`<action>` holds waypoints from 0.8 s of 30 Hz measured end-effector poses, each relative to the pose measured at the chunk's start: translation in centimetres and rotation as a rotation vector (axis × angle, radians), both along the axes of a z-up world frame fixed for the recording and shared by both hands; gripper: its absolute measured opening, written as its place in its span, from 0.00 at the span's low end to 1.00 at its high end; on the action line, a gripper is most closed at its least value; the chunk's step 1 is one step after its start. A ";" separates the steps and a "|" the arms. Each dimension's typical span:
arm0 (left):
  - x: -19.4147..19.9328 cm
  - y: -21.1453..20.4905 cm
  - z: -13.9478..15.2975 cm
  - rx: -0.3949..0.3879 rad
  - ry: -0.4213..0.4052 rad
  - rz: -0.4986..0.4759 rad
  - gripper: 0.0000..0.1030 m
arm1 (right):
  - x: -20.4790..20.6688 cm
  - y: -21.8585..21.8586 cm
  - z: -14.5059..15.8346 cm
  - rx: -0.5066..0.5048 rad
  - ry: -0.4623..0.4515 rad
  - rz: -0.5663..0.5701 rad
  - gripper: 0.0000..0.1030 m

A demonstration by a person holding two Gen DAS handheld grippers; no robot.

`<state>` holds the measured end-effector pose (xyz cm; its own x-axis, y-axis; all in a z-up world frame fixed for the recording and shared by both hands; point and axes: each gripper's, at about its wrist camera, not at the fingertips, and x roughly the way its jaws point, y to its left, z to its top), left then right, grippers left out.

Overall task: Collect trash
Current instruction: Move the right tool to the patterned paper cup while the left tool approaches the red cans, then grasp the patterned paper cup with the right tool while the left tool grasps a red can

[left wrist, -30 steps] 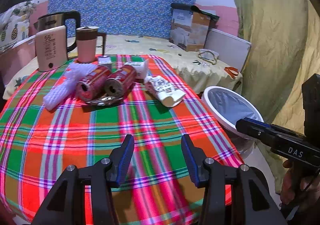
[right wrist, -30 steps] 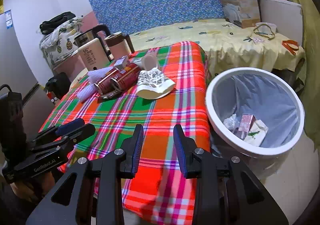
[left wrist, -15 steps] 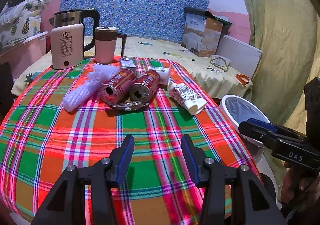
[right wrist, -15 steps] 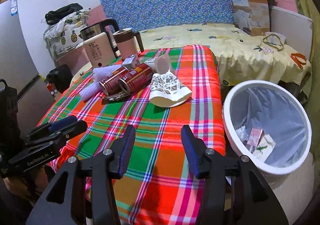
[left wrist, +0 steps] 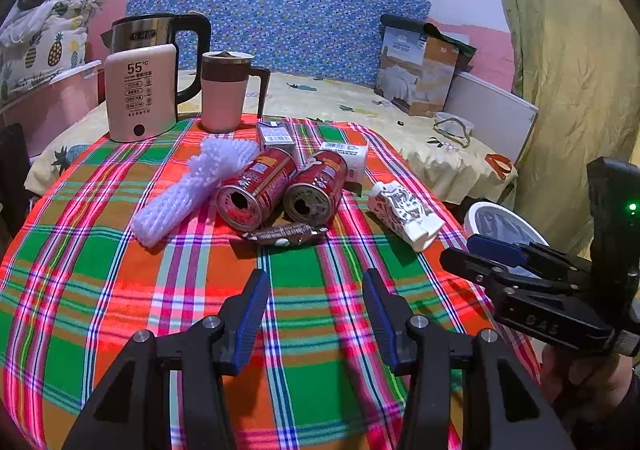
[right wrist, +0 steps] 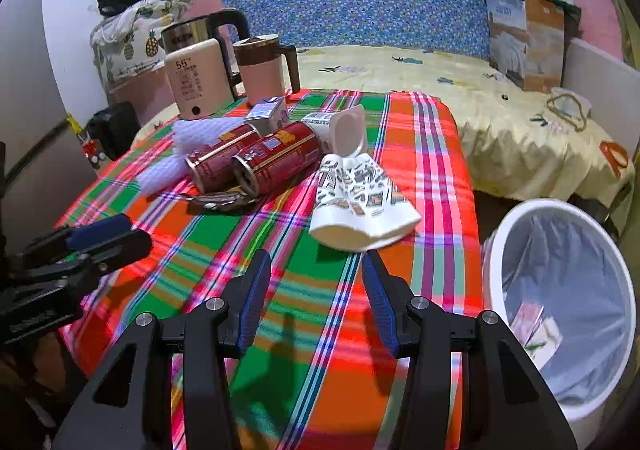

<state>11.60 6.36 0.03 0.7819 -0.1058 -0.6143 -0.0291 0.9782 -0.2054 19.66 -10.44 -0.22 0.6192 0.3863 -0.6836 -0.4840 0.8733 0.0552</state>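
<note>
From the left wrist: left tongs (left wrist: 315, 278) spread wide, holding nothing, hovering over the checked cloth of the bench (left wrist: 120, 290). Straight ahead, well beyond the tips, two red cans (left wrist: 256, 190) on their sides, touching each other, open ends turned toward this camera, long axes running away from it. Just in front of the cans, a dark wrapper (left wrist: 286, 236) lying flat across. To the left of the cans and touching them, a white foam net (left wrist: 192, 186). Off to the right of the cans, apart from them and near the bench edge, a crushed paper cup (left wrist: 404, 210), long axis slanting from far-left to near-right. Near that cup, the right tongs (left wrist: 466, 252) coming in from the right side; beyond them and lower than the bench, the white trash bin (left wrist: 476, 210). From the right wrist: right tongs (right wrist: 315, 258) also wide apart and empty. Directly ahead of the tips and very near, the crushed paper cup (right wrist: 356, 202) again, wide flattened mouth toward the tongs, narrow base pointing away. Probably an easy first pick for this side, being clearly nearer than the left tongs (right wrist: 130, 232) at the far left. Farther back and to the left, the cans (right wrist: 276, 166). To the right, beside the bench, the trash bin (right wrist: 496, 242), some scraps already inside.
</note>
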 end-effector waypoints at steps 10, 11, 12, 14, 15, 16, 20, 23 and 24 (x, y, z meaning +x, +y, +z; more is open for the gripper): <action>1.6 1.3 -0.4 -0.014 0.007 0.013 0.47 | 2.2 1.9 -0.8 -0.094 -0.030 0.043 0.48; 1.8 1.4 -0.4 -0.014 0.008 0.014 0.47 | 2.4 2.0 -1.1 -0.104 -0.024 0.047 0.48; 1.9 1.5 -0.5 -0.014 0.008 0.013 0.47 | 2.6 2.1 -1.3 -0.115 -0.019 0.048 0.48; 2.1 1.6 -0.5 -0.013 0.007 0.011 0.47 | 2.9 2.2 -1.6 -0.132 -0.012 0.041 0.48; 2.3 1.6 -0.5 -0.012 0.007 0.010 0.47 | 3.1 2.1 -1.6 -0.135 -0.004 0.035 0.48; 2.5 1.6 -0.5 -0.010 0.007 0.008 0.47 | 3.3 2.0 -1.7 -0.134 0.006 0.030 0.48; 3.3 1.3 -0.2 -0.004 0.000 -0.005 0.47 | 3.7 0.8 -1.3 -0.082 0.035 0.003 0.32; 4.1 0.9 0.2 0.008 -0.012 -0.026 0.47 | 3.3 0.1 -0.7 -0.037 0.039 -0.004 0.28; 4.5 0.7 0.3 0.014 -0.016 -0.036 0.47 | 3.1 -0.2 -0.6 -0.018 0.045 -0.006 0.28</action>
<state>16.12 7.09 0.36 0.7876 -0.1255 -0.6033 0.0093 0.9813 -0.1920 22.73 -10.68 -0.81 0.5898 0.3699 -0.7178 -0.4758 0.8774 0.0612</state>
